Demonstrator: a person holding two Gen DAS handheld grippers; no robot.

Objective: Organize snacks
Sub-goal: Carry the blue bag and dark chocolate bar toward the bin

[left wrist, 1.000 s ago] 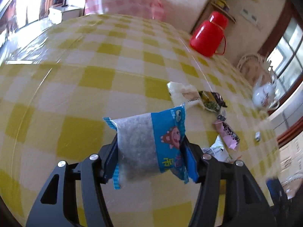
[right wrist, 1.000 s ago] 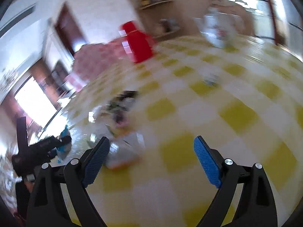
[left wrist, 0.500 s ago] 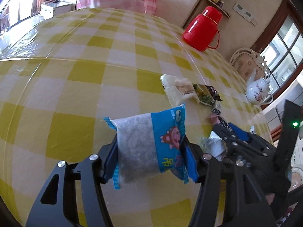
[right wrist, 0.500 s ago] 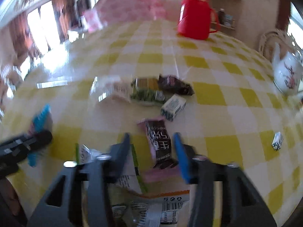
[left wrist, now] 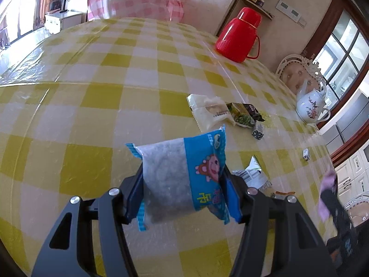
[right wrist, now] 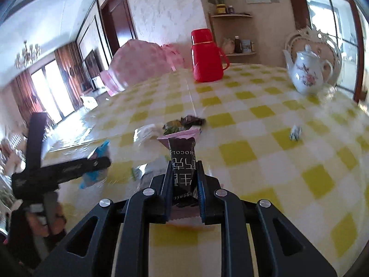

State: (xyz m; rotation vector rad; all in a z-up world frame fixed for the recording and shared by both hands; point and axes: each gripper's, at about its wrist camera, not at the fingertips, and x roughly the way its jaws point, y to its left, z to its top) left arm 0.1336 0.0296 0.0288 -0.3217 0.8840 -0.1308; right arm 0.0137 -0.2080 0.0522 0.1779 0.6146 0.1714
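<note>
Tabletop (left wrist: 96, 97) under a yellow-and-white checked cloth fills both of our views. On it we count one red flask (left wrist: 237, 39), standing upright near the far edge, and one white flowered teapot (right wrist: 307, 73), also upright, to the flask's right in the right wrist view. Behind the far edge sits one pink checked bundle (left wrist: 136, 0).

Loose snacks lie in a small cluster near the middle of the tabletop: one pale cream packet (left wrist: 209, 113), one green wrapper (left wrist: 239, 115) and one dark wrapper (left wrist: 253, 112) touching one another, and one small blue-and-white cube (left wrist: 258, 132) just beside them. Nearer us lies one white-and-green packet (left wrist: 253, 175), partly hidden behind our left gripper. One tiny wrapped sweet (right wrist: 295, 133) lies well apart to the right.

Our left gripper (left wrist: 184, 187) is partly open and clamps one blue-and-clear snack bag (left wrist: 182, 175) across its width; the bag's long axis runs left to right, printed blue end to the right, lifted clear of the cloth.

Our right gripper (right wrist: 184, 184) has just been closing and now pinches one dark chocolate bar wrapper (right wrist: 183, 161) with pink crimped ends. Its long axis points away from us along the fingers, far end tilted up above the tabletop.
</note>
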